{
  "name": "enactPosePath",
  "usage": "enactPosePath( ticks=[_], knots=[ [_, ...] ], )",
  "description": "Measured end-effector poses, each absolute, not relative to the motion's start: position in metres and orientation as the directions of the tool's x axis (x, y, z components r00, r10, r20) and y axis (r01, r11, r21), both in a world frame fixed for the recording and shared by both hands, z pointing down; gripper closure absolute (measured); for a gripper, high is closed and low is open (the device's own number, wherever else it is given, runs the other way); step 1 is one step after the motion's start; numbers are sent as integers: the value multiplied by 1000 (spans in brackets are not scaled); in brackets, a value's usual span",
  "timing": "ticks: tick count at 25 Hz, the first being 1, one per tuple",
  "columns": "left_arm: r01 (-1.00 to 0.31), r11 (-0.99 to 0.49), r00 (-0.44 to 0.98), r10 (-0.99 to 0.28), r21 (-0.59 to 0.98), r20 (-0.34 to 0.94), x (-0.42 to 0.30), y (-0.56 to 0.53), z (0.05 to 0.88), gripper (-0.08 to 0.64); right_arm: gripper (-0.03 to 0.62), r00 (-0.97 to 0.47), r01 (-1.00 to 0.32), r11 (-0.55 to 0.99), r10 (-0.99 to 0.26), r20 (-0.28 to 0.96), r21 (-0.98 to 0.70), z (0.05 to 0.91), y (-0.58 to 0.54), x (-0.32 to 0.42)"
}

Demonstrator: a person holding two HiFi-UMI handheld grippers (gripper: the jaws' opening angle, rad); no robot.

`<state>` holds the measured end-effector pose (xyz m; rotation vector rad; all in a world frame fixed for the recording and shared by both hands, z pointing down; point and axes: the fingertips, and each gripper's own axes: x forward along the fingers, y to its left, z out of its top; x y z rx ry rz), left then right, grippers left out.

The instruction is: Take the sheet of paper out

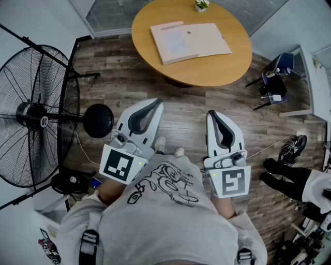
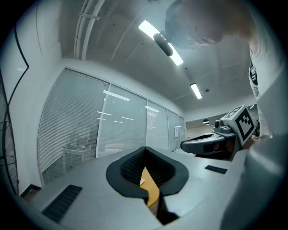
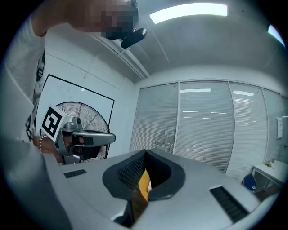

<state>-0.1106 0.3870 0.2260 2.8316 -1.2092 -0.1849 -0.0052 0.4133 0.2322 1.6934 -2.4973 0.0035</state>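
Observation:
A beige file envelope [image 1: 199, 41] lies flat on the round wooden table [image 1: 217, 70] at the top of the head view. A paler sheet-like area [image 1: 175, 45] shows on its left part. Both grippers hang close to the person's body, well short of the table. My left gripper [image 1: 156, 103] has its jaws meeting at the tips with nothing between them. My right gripper [image 1: 213, 114] is shut and empty too. In the left gripper view the left gripper [image 2: 145, 149] frames only a sliver of table [image 2: 152, 191]; the right gripper [image 3: 145, 153] frames the same in the right gripper view.
A large black floor fan [image 1: 36, 116] stands at the left on the wooden floor. A small potted plant [image 1: 201, 5] sits at the table's far edge. A blue chair [image 1: 276, 72] and a white desk [image 1: 315, 83] are at the right; another person's black shoes [image 1: 279, 178] are nearby.

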Motion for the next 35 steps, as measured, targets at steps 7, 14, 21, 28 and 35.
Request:
enactPosePath(
  ticks=[7, 14, 21, 28, 35],
  knots=[
    [-714, -693, 689, -721, 99, -82, -126, 382, 226, 538, 584, -368, -923, 376, -925, 98, 85, 230, 407, -20],
    [-709, -698, 694, -716, 99, -77, -142, 374, 229, 539, 584, -371, -923, 378, -924, 93, 71, 231, 397, -39],
    [-702, -706, 702, -708, 95, -72, -154, 377, 232, 538, 584, -366, -926, 372, -926, 90, 65, 232, 398, -53],
    [-702, -705, 701, -709, 103, -77, -162, 377, 233, 538, 584, -372, -922, 379, -923, 100, 73, 234, 397, -63],
    [-710, -697, 692, -717, 104, -82, -164, 373, 234, 539, 584, -398, -909, 407, -911, 106, 92, 237, 393, -66]
  ],
)
